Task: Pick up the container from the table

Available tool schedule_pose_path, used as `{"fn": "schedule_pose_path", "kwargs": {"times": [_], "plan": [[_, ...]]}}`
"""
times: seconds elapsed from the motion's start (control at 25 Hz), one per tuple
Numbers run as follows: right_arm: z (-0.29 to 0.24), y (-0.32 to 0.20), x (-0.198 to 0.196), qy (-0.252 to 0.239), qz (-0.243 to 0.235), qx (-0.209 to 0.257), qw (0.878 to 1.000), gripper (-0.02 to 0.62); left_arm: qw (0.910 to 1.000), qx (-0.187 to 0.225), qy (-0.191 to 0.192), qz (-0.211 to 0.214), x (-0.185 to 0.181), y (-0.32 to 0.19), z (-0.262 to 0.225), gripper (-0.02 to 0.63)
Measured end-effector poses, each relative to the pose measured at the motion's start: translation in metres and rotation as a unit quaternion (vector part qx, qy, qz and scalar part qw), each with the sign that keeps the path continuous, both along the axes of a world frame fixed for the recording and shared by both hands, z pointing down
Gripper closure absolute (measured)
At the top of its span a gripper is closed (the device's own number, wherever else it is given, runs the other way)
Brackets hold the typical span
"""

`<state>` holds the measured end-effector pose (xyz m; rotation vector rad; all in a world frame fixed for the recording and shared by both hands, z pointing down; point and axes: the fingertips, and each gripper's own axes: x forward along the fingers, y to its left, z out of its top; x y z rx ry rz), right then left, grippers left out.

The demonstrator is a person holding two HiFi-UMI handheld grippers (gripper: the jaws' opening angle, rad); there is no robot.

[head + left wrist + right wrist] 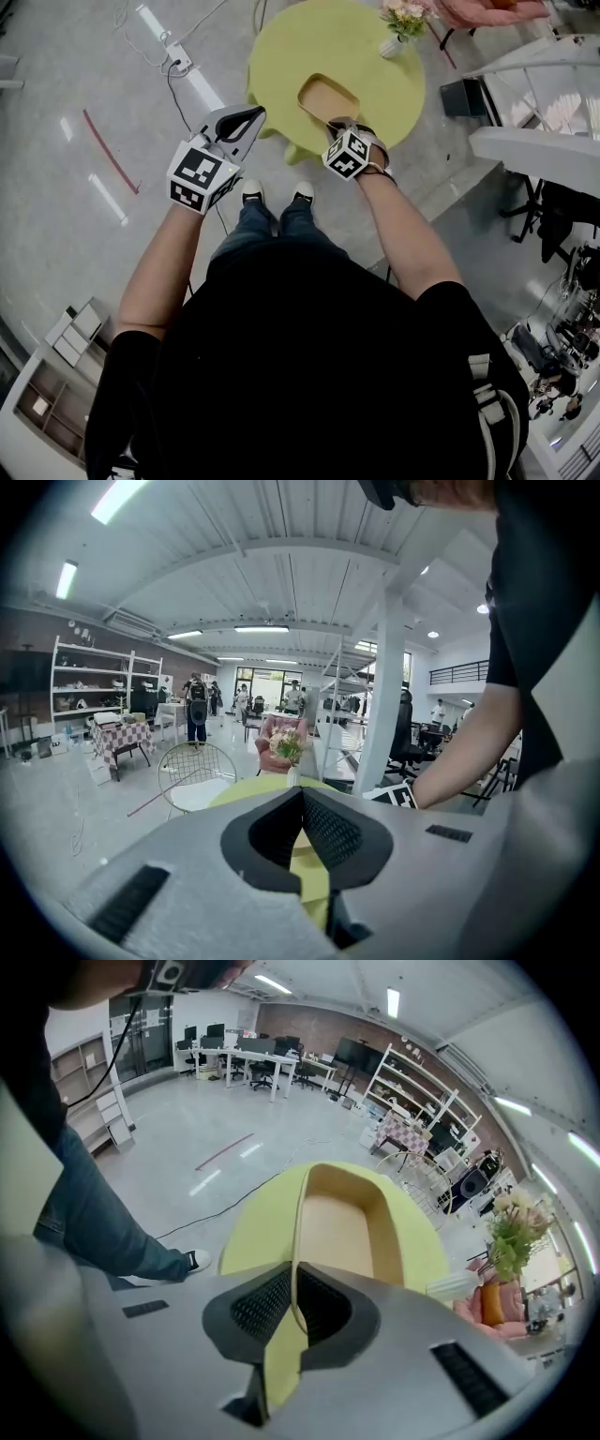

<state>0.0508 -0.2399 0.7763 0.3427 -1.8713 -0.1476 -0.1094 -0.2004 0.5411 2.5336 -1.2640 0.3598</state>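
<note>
The container (342, 1222) is a light brown tray with rounded corners and thin walls. It is over the round yellow-green surface (281, 47). The right tongs (293, 1288) pinch its near rim. The left tongs (302, 794) are closed on nothing, left of it.

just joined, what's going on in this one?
A person stands at a round yellow-green table with a gripper in each hand. The right gripper is shut on the thin side wall of the tan container, gripping it from above. The left gripper is shut and empty, held beside the table's near edge. A vase of flowers stands at the table's far side. Whether the container has cleared the tabletop can't be told.
</note>
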Motion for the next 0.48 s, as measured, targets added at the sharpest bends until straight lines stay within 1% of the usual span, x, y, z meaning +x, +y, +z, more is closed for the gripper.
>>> {"fn": "schedule_pose_path", "kwargs": {"times": [0.48], "plan": [[-0.088, 0.0, -0.005, -0.048, 0.016, 0.054, 0.997, 0.569, 0.9995, 0.03, -0.005, -0.001, 0.003, 0.02, -0.038, 0.591]]}}
